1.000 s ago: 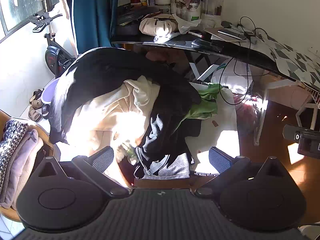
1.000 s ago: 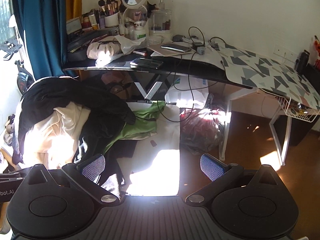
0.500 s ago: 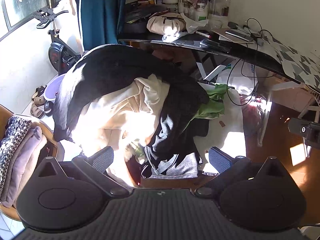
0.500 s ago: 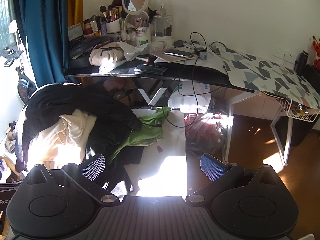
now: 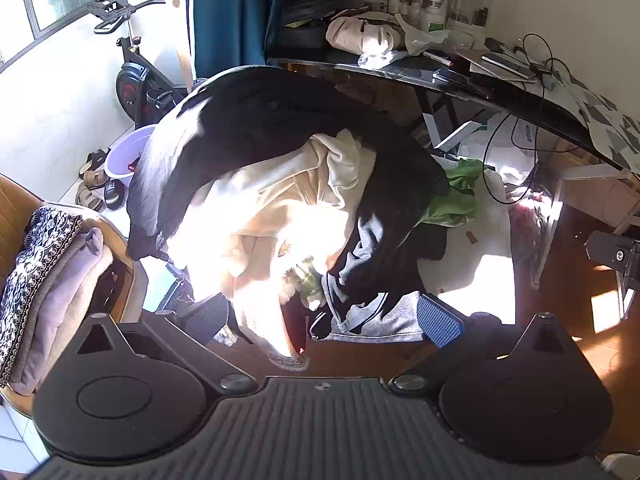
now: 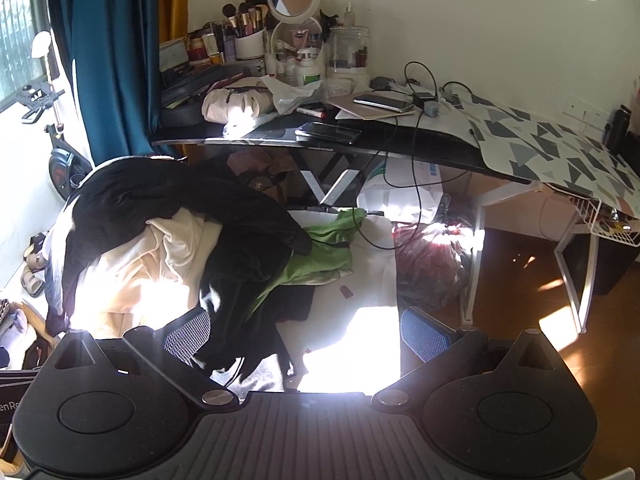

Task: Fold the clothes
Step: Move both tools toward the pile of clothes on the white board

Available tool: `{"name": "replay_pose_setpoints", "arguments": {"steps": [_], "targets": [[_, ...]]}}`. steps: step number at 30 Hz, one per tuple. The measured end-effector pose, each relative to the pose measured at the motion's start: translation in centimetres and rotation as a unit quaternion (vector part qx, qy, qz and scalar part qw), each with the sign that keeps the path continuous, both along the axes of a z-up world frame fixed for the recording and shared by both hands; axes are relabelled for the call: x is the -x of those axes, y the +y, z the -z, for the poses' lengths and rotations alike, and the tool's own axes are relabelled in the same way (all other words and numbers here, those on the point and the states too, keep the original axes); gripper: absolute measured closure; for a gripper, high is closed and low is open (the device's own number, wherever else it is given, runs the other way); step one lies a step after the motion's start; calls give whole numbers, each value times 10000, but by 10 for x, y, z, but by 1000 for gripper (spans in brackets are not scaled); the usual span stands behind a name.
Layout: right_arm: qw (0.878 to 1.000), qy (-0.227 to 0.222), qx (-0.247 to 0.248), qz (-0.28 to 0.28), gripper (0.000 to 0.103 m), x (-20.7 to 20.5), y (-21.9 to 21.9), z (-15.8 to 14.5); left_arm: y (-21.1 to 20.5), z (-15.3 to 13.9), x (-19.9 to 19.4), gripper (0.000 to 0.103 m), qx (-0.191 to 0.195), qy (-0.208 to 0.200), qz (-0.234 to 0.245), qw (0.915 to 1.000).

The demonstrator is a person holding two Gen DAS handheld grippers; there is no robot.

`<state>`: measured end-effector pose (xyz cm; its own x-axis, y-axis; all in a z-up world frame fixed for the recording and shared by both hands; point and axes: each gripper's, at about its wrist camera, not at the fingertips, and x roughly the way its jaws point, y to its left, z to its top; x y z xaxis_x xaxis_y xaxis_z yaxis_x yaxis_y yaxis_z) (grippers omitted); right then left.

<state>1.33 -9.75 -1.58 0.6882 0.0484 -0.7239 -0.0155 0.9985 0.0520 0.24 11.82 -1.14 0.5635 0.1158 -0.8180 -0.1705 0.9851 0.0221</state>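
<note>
A heap of clothes fills the middle of both views: a black garment (image 5: 256,120) (image 6: 160,196) draped over the top, a cream garment (image 5: 264,216) (image 6: 132,264) under it, a dark grey piece with a light hem (image 5: 372,276) hanging at the front, and a green top (image 5: 456,196) (image 6: 320,252) on the right. My left gripper (image 5: 322,316) is open just in front of the heap's lower edge, holding nothing. My right gripper (image 6: 306,334) is open too, above the sunlit white surface (image 6: 360,320) beside the heap.
A cluttered black desk (image 6: 400,144) with cosmetics, phones and cables stands behind the heap. Folded clothes (image 5: 44,276) lie on a chair at the left. An exercise bike (image 5: 132,80) and teal curtain (image 6: 108,60) are at the back left. Wooden floor (image 6: 532,280) lies right.
Both grippers have drifted slightly, so the heap sits a little further right in the views. Both stay open and the clothes have not moved.
</note>
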Motion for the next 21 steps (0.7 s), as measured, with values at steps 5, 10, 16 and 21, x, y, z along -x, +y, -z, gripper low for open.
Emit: {"name": "replay_pose_setpoints", "arguments": {"steps": [5, 10, 16, 21], "targets": [[9999, -5, 128, -77, 1, 1, 18, -1, 14, 2, 4, 0, 17, 6, -89, 10000], [9999, -26, 103, -58, 1, 3, 25, -2, 21, 1, 6, 0, 17, -19, -94, 10000], [9999, -62, 129, -42, 1, 6, 31, -5, 28, -2, 9, 0, 9, -115, -80, 9999], [10000, 5, 31, -44, 1, 8, 34, -5, 38, -3, 12, 0, 14, -142, -112, 9998]]}}
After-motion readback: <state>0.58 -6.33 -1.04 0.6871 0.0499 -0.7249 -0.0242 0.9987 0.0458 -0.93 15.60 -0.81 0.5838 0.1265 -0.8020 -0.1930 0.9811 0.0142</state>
